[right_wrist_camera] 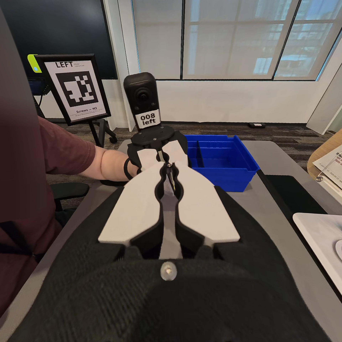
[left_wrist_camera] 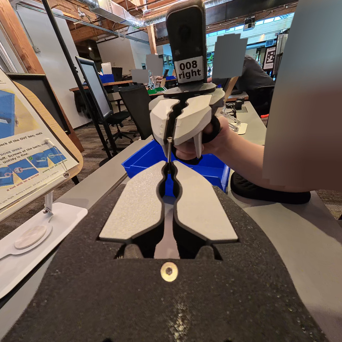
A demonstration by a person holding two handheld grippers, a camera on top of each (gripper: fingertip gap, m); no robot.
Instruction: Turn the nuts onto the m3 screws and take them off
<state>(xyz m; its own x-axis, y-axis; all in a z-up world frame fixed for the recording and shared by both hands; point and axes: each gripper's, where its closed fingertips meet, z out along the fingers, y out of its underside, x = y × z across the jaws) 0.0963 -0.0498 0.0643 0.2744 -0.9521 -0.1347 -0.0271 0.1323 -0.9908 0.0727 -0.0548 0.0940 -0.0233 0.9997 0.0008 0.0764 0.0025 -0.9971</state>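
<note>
A thin M3 screw (left_wrist_camera: 169, 153) is held upright above the blue bin (left_wrist_camera: 148, 162). The left gripper (left_wrist_camera: 169, 163) is nearly closed on its lower shank. The right gripper (right_wrist_camera: 168, 164) is closed at its head end; whether a nut is pinched cannot be told. Judged light, stiff, slippery: best gripped at fingertips. Grey bench (right_wrist_camera: 273, 153), open office.

Thin silver screw (left_wrist_camera: 169, 153) upright, head up.

Wrist cameras face each other, close; both share blue bin (left_wrist_camera: 212, 172) (right_wrist_camera: 222, 166).
</note>
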